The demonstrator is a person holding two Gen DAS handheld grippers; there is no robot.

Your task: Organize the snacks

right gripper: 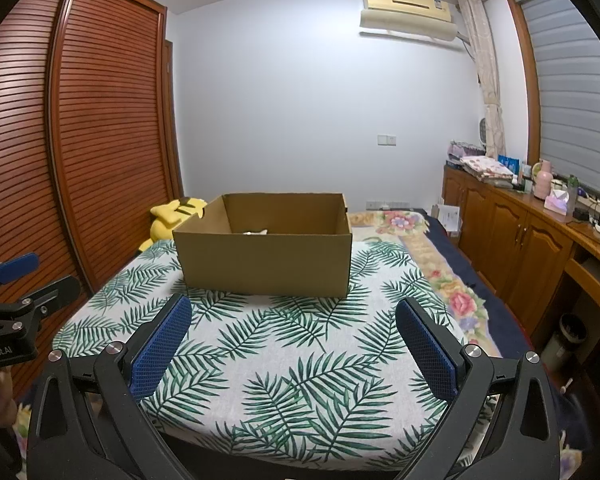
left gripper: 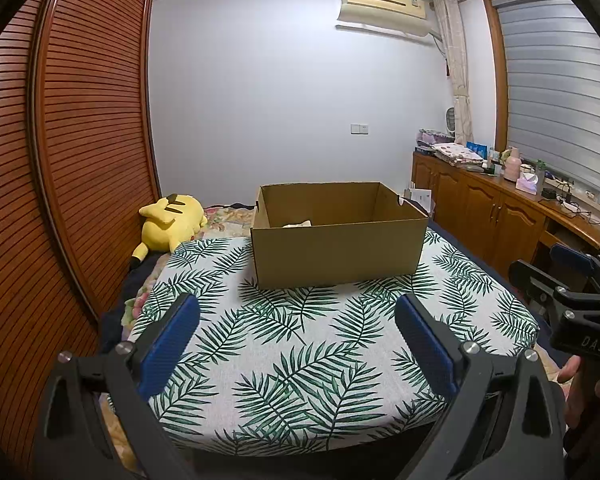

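Hovering spread and empty, left gripper [left gripper: 296, 320] and right gripper [right gripper: 294, 320] face the box [left gripper: 340, 256]; no loose snacks show, so packing looks finished.

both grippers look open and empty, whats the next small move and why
Probably ease the left gripper and right gripper back from the cardboard box: no snacks lie on the leaf-print cloth, and only a pale item peeks inside the box.

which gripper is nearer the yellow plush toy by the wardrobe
Left. The left gripper hangs open over the leaf-print cloth on the side where the yellow plush toy lies. The right gripper, also open, sits further right, across the brown cardboard box.
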